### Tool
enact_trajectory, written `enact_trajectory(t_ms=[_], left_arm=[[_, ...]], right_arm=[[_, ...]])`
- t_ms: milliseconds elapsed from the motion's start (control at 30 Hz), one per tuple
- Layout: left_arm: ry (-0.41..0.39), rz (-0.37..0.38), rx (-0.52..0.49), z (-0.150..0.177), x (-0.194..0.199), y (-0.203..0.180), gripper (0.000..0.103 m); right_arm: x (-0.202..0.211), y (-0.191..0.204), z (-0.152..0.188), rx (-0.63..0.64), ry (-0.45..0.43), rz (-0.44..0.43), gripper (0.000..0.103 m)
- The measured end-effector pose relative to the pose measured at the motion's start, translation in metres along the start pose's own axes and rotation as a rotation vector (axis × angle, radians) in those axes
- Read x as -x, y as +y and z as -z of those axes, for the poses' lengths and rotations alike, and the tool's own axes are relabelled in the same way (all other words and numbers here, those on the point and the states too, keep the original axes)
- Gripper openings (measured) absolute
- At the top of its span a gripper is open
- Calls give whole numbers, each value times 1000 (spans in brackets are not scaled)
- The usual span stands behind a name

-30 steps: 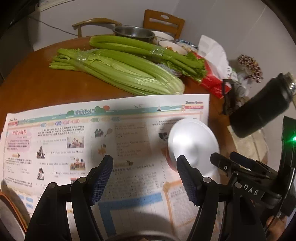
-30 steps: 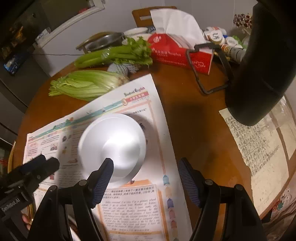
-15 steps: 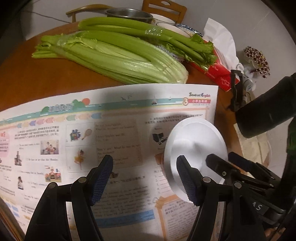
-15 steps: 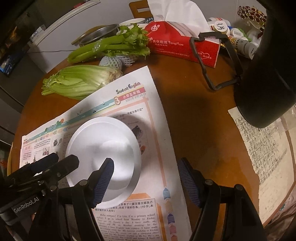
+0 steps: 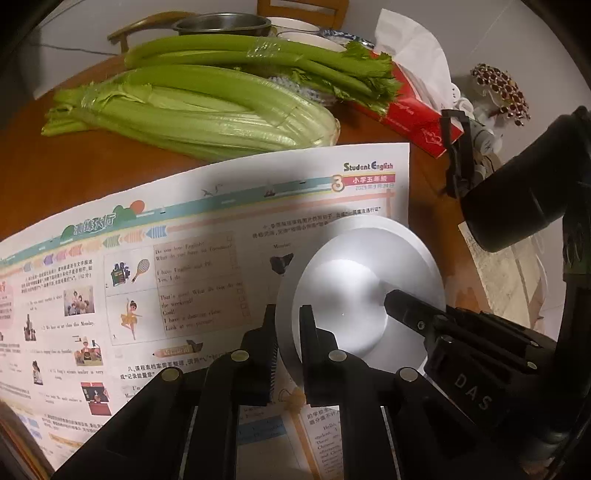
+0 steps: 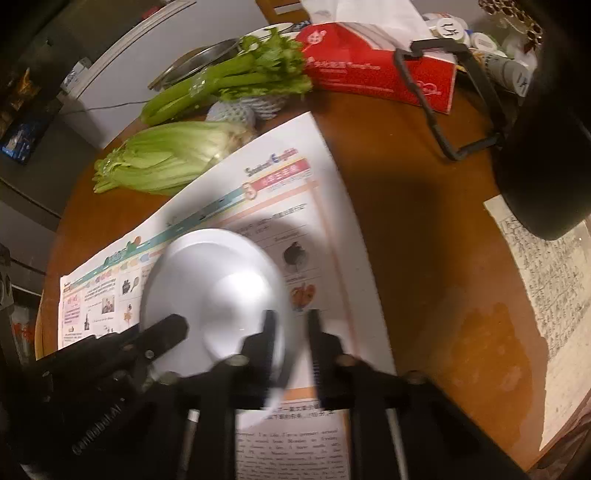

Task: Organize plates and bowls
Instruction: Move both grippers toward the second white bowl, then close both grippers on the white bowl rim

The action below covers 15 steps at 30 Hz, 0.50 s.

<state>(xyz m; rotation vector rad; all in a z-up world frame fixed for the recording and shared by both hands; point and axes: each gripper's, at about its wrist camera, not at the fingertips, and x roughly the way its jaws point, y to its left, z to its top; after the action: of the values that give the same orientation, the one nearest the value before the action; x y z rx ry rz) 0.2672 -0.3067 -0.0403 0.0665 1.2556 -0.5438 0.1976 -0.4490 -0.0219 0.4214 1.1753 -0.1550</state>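
Observation:
A white plate (image 5: 365, 291) lies on a printed newspaper (image 5: 184, 280) on the round wooden table. My left gripper (image 5: 288, 332) is shut on the plate's near left rim, one finger on each side. In the right wrist view the same plate (image 6: 218, 280) shows, and my right gripper (image 6: 291, 332) is closed on its right rim, blurred by motion. Each gripper shows in the other's view, at the opposite edge of the plate.
Celery bunches (image 5: 207, 107) lie behind the newspaper. A red tissue box (image 6: 380, 70), a black frame (image 6: 454, 99) and a black flask (image 6: 543, 162) stand at the right. A metal pan (image 5: 221, 26) and dishes sit at the far edge. A handwritten sheet (image 6: 546, 280) lies right.
Both grippers have gone from wide open to shut on opposite rims of the white plate. Both moved in toward the plate.

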Motion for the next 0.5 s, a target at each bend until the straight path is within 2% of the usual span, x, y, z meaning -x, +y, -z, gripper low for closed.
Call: enact_trajectory(t_ms=[267, 500], left_arm=[[16, 13, 19, 5, 3, 4, 9], [-35, -6, 21, 19, 32, 10, 9]], right_arm=[[8, 5, 1, 4, -19, 25, 8], [16, 20, 12, 20, -17, 10, 8]])
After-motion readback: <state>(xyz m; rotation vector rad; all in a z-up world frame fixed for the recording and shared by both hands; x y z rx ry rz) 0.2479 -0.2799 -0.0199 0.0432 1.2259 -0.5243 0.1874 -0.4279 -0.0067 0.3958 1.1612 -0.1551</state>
